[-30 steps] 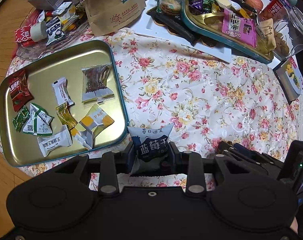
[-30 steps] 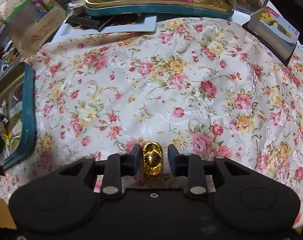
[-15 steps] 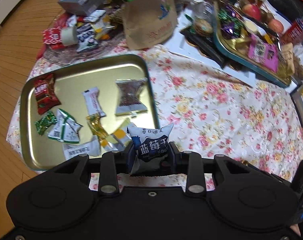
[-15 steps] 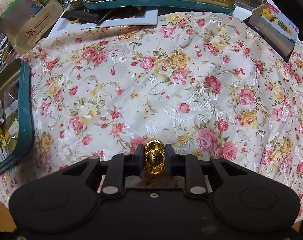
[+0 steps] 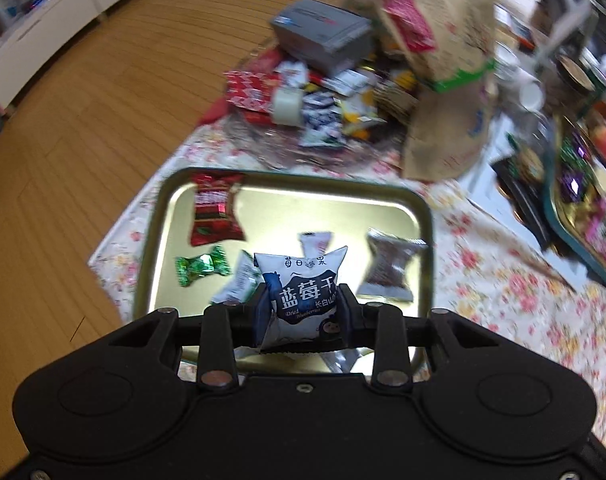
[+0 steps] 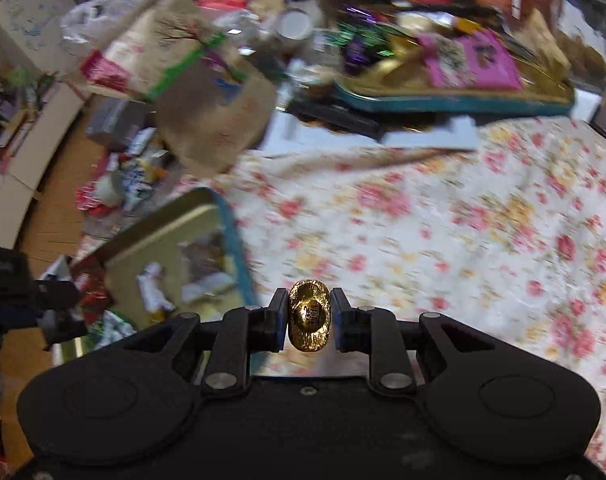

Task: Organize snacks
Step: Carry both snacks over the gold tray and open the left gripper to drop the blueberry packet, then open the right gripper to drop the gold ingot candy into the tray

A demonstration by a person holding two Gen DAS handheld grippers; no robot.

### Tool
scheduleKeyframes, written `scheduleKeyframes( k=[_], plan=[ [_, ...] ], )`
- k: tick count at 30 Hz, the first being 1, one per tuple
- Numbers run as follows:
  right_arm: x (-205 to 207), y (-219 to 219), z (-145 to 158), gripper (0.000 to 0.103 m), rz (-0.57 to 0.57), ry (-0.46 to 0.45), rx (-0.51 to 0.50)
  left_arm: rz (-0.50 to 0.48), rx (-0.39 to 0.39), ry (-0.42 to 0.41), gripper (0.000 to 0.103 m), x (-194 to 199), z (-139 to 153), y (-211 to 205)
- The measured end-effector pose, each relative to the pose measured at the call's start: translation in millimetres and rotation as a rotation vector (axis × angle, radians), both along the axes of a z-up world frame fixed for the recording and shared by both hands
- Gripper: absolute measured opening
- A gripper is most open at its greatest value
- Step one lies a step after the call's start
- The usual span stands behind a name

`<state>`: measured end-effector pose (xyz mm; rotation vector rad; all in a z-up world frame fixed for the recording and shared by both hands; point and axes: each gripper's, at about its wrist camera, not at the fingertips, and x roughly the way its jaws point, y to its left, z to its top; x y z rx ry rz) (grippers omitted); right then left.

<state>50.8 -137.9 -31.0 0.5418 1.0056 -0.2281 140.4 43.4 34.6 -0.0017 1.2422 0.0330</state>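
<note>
My left gripper is shut on a blue and white dried-blueberry packet and holds it above the near part of the gold tray. The tray holds several wrapped sweets, among them a red packet, a green candy and a brown packet. My right gripper is shut on a gold foil ingot candy, lifted above the floral cloth. The tray lies to its left in the right wrist view.
A brown paper bag and a pile of packets with a grey box lie behind the tray. A second teal-rimmed tray full of snacks stands at the back right. The wood floor drops off left of the table.
My left gripper has swung left with the blueberry packet until it hangs over the gold tray. My right gripper closed on the gold candy, lifted it and turned toward the tray.
</note>
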Motion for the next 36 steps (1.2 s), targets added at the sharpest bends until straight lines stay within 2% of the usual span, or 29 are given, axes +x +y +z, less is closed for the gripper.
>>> scheduleKeyframes(
  k=[5,11,18,30,36],
  plan=[
    [19.3,37.2,14.0,0.024,0.071,-0.074,0.020,0.070,0.040,-0.020,0.042,7.8,5.5,21.8],
    [30.6,66.9,21.4,0.024,0.135,-0.133,0.013,0.118,0.022,-0.025,0.043,12.3,10.6,43.1],
    [36.9,73.7,20.0,0.024,0.138,-0.156,0.038,0.178,-0.022,0.012,0.045,15.5,7.4,56.7],
    [35.9,75.0,27.6,0.024,0.139,-0.206,0.015,0.139,0.004,0.030,0.047,13.0,2.9,43.7],
    [32.9,76.9,36.0,0.032,0.142,-0.264,0.029,0.119,0.010,0.028,0.047,11.9,2.8,39.2]
  ],
)
